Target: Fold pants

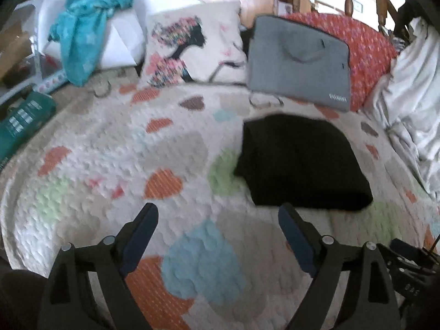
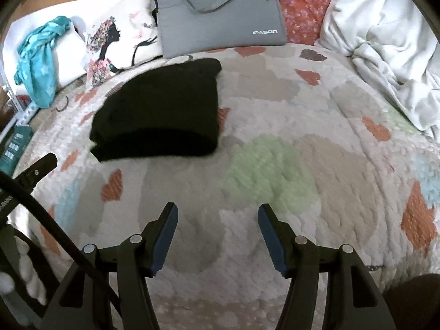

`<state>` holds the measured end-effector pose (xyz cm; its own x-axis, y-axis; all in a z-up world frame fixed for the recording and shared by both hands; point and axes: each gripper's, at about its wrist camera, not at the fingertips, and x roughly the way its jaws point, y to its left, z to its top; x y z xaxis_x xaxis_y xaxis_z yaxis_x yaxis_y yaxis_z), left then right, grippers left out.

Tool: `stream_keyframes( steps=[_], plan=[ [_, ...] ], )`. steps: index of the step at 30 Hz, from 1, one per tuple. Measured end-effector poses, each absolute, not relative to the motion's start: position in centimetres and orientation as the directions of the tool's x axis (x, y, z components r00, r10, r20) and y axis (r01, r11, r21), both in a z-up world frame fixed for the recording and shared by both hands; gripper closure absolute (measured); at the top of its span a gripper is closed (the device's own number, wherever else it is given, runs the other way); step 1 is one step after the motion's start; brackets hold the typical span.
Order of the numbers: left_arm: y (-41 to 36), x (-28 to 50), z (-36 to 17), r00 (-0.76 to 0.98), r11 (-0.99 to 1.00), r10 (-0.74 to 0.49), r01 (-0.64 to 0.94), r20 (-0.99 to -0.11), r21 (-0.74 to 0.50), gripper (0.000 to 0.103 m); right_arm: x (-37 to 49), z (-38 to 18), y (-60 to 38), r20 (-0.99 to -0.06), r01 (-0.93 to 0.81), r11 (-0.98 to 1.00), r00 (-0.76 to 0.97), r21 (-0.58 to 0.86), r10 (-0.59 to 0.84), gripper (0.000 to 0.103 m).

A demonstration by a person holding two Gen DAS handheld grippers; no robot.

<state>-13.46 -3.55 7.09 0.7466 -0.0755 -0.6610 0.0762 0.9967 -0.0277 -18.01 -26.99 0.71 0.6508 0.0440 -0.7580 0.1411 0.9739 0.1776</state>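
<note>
The black pants (image 1: 299, 162) lie folded into a compact rectangle on the heart-patterned quilt (image 1: 110, 151). In the right wrist view the same black pants (image 2: 162, 110) sit up and to the left on the quilt (image 2: 302, 151). My left gripper (image 1: 218, 211) hovers open over the quilt, just below and left of the pants' near edge, with nothing between its fingers. My right gripper (image 2: 217, 211) is open too, above bare quilt well short of the pants. Part of the left gripper (image 2: 35, 173) shows at the left edge of the right wrist view.
A grey laptop bag (image 1: 299, 57) leans on a red floral pillow (image 1: 365, 49) behind the pants. A printed cushion (image 1: 192, 46) and a teal cloth (image 1: 88, 33) lie at the back left. A crumpled white duvet (image 2: 385, 41) fills the right side. A green box (image 1: 22, 121) sits at the left edge.
</note>
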Motion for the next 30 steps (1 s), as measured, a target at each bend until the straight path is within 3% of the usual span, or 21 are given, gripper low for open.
stream_keyframes(
  steps=[9,21,30],
  plan=[
    [-5.6,-13.9,5.3,0.709,0.991,-0.067,0.126,-0.702,0.033,0.015,-18.0,0.5,-26.3,-0.751,0.137,0.981,0.66,0.137,0.013,0.034],
    [-5.2,-12.1,2.5,0.578,0.992,-0.102,0.119,-0.81,-0.04,0.015,-17.7,-0.4,-25.6,-0.762,0.131,0.985,0.648,0.116,0.003,0.026],
    [-5.4,-11.8,1.8,0.561,0.992,-0.091,0.12,-0.823,-0.028,0.013,-17.6,-0.6,-25.3,-0.76,0.128,0.986,0.65,0.109,0.0,0.019]
  ],
)
